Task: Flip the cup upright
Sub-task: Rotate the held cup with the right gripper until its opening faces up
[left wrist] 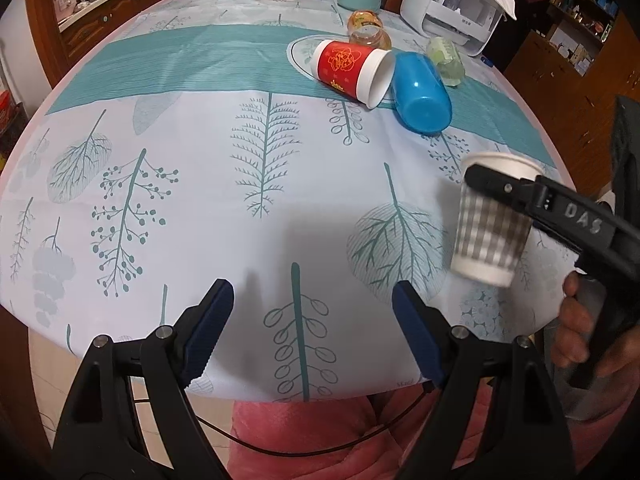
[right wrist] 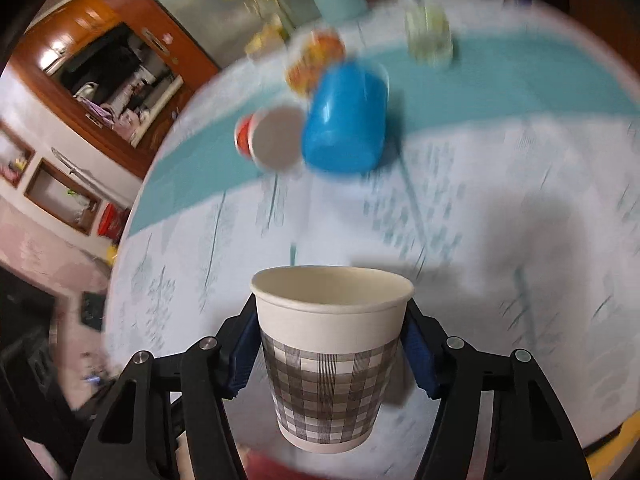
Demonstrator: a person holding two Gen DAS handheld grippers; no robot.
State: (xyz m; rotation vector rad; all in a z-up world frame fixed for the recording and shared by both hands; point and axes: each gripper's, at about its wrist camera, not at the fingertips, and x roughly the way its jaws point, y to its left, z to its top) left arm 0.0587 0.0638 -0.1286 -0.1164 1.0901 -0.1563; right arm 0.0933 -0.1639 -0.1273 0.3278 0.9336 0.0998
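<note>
- Grey-checked white paper cup: clamped mouth-up between the blue pads of the right claw, lifted clear of the table.
- Left claw: spread wide, holding nothing, above the near table edge.
- Far side of the leaf-print cloth: red-and-white paper cup on its side, touching a toppled blue plastic cup; beyond these lie an amber glass and a pale green glass.
- White appliance at the far right corner.

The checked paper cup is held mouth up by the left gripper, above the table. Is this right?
Not quite: the right gripper holds the checked paper cup, mouth up, above the table. The right wrist view shows its fingers on it.
</note>
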